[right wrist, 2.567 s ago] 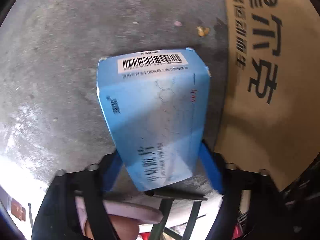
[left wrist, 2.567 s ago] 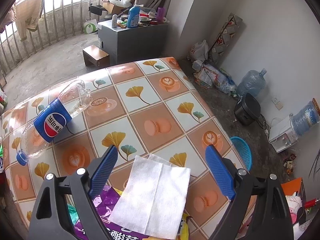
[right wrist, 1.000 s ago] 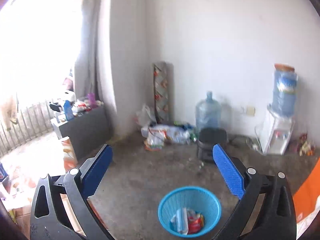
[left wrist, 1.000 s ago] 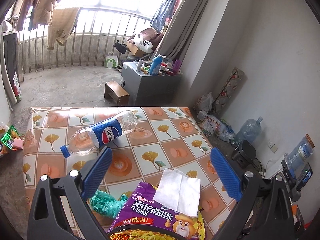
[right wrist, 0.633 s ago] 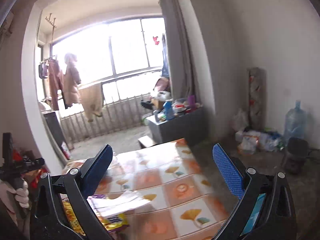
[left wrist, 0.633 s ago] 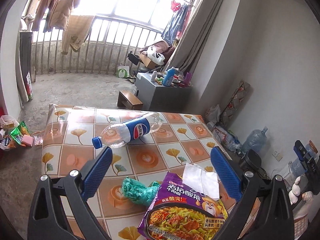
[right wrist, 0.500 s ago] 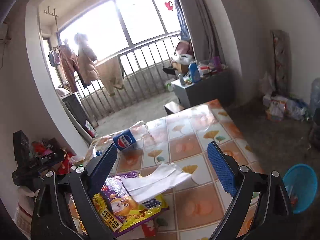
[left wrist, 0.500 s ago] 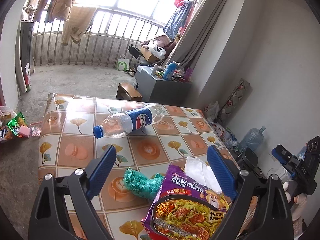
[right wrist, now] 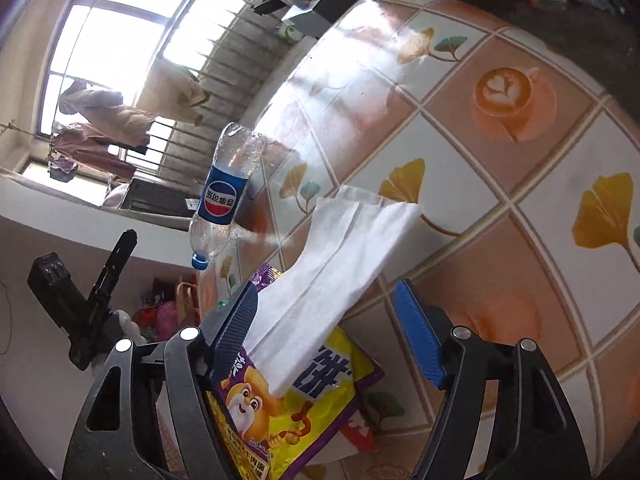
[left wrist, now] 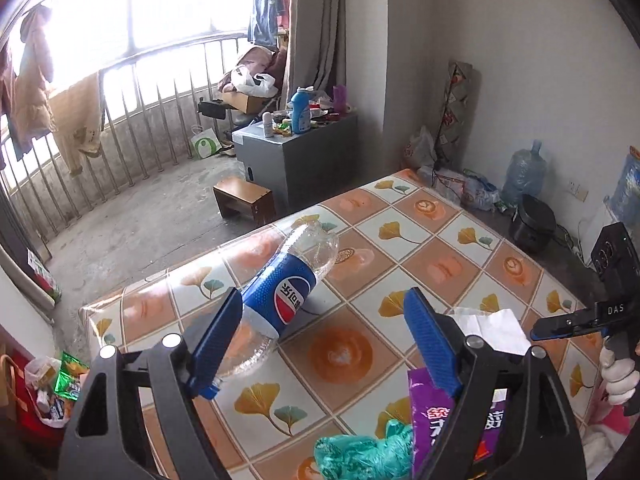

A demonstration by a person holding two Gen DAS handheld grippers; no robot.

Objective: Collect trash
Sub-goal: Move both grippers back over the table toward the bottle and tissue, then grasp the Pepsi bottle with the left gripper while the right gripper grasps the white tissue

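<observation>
From the left wrist view, the left gripper (left wrist: 326, 336) hangs over the table (left wrist: 436, 268) with its jaws apart and closing, pinching nothing yet. The bottle (left wrist: 280, 296) lies on its side just ahead of the tips, its long axis slanting from the cap end, low beside the left-hand finger, up and away toward the table's far edge. The label sits ahead of the gap, a little toward the left-hand finger, so this gripper looks the nearer one for the bottle; I would judge it needs to meet the body across that slant, not along it. To the right of the bottle lies the tissue (left wrist: 490, 330), and nearer the camera than that the noodle packet (left wrist: 436, 412) and a green wad (left wrist: 360, 454). The right gripper (left wrist: 560, 326) shows at the frame's right edge, beyond the tissue from the bottle.

From the right wrist view, the right gripper (right wrist: 326, 334) has its jaws apart and closing too, pads touching nothing. The tissue (right wrist: 336, 256) runs lengthwise from between the fingers out toward the table's (right wrist: 540, 184) middle, draped partly over the packet (right wrist: 288, 404). The bottle (right wrist: 224, 196) is well off, up and left of the tissue, so the tissue seems this hand's target. The left gripper's handle (right wrist: 88, 304) shows below the bottle.
</observation>
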